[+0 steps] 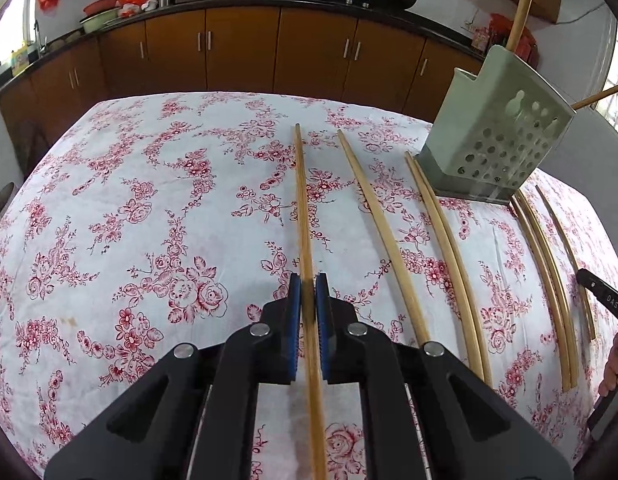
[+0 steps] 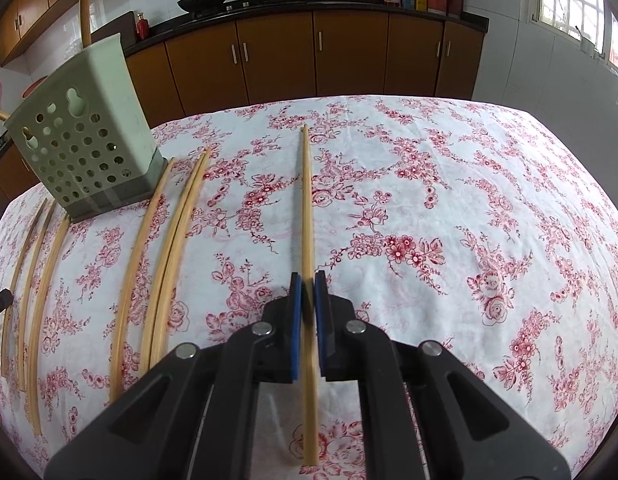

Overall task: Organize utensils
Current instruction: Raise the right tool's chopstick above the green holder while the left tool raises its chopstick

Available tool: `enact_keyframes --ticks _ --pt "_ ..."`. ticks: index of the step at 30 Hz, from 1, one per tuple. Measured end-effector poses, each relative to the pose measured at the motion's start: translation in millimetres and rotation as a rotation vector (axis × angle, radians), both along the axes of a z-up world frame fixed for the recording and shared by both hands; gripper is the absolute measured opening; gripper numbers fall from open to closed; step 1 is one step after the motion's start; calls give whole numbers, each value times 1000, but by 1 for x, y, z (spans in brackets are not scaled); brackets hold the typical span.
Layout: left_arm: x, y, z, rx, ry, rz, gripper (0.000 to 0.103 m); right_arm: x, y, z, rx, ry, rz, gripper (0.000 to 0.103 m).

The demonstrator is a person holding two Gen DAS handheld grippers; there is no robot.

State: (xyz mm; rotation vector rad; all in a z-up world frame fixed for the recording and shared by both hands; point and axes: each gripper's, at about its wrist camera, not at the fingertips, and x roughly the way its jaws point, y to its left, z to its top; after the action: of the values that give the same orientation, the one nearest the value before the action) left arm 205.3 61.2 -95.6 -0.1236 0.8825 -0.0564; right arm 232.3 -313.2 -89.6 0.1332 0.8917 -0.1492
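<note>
My left gripper [image 1: 308, 280] is shut on a long wooden chopstick [image 1: 303, 208] that lies along the floral tablecloth. My right gripper [image 2: 307, 278] is shut on another wooden chopstick [image 2: 307, 208], also low over the cloth. Several more chopsticks [image 1: 385, 236] lie in a row to the right in the left wrist view and to the left [image 2: 177, 240] in the right wrist view. A pale green perforated utensil holder [image 1: 497, 140] stands at the far side, also in the right wrist view [image 2: 85, 136], with two chopsticks in it.
The table [image 1: 149, 200] is covered by a white cloth with red flowers. Brown kitchen cabinets [image 2: 349, 56] and a counter with woks stand behind it. The other gripper's edge [image 1: 605, 300] shows at the right in the left wrist view.
</note>
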Motion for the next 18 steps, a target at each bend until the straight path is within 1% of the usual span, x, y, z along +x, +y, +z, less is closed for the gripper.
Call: enact_keyframes --ticks 7,13,18 --pt "-1 -2 1 2 1 4 9 -2 1 1 1 0 1 8" --pt "-21 -8 1 30 4 -5 9 -20 6 1 -2 0 19 8" --pt "-34 -13 1 48 6 -15 9 -27 7 2 1 1 17 8"
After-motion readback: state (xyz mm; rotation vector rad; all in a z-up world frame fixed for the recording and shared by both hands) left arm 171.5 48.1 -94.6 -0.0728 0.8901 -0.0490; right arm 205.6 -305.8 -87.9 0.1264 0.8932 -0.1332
